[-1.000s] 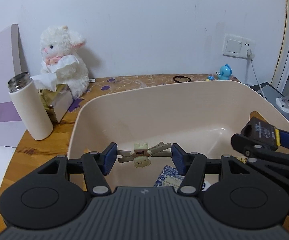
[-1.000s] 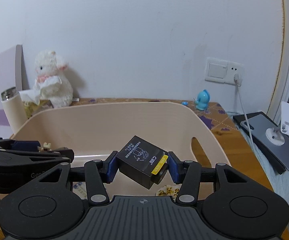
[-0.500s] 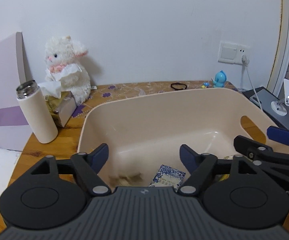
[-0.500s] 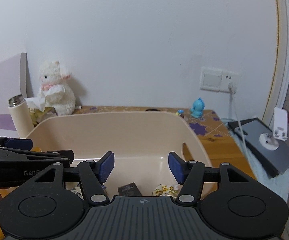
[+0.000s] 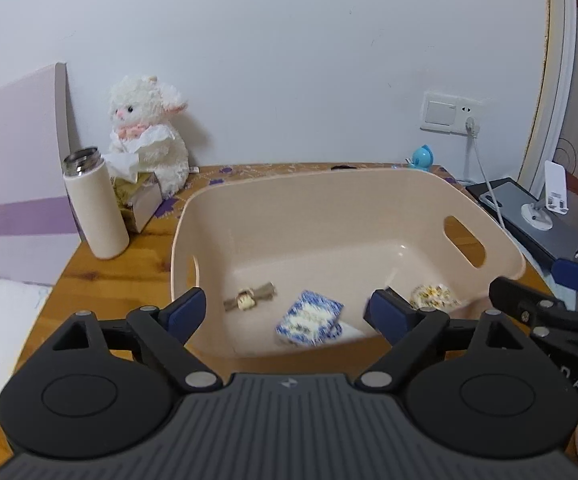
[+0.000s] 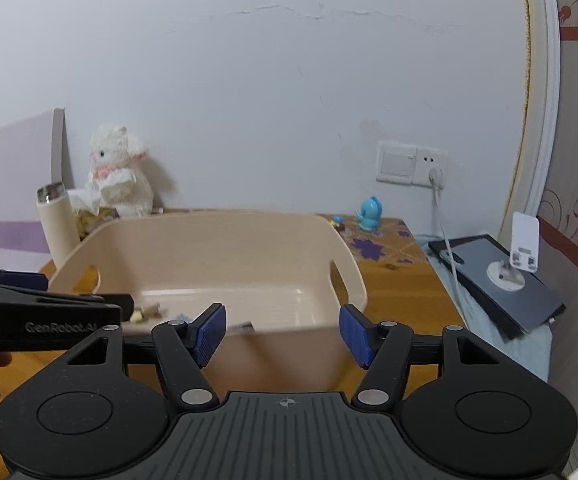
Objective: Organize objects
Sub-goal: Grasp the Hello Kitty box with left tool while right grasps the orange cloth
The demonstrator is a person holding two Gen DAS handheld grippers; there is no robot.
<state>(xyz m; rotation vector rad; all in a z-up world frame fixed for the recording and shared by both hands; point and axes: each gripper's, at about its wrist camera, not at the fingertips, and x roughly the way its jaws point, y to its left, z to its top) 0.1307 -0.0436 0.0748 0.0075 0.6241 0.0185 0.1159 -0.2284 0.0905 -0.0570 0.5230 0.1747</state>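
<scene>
A beige plastic basket (image 5: 329,196) (image 6: 225,236) stands on the wooden table. In it lie a small bear hair clip (image 5: 249,298), a blue-and-white packet (image 5: 309,318) and a yellow-flowered item (image 5: 435,294). The clip also shows in the right wrist view (image 6: 147,313). My left gripper (image 5: 289,312) is open and empty, held above the basket's near rim. My right gripper (image 6: 281,334) is open and empty, in front of the basket's near wall. The black box is mostly hidden behind the rim (image 6: 243,325).
A white flask (image 5: 95,208), a tissue box (image 5: 137,200) and a plush lamb (image 5: 147,132) stand at the back left. A blue bird figure (image 6: 369,213) stands at the back right. A tablet (image 6: 497,280) with a white stand (image 6: 523,248) lies off the right edge.
The left gripper opened and dropped the bear clip into the basket. The right gripper opened and dropped the black box there. Both grippers have pulled back and up from the basket.
</scene>
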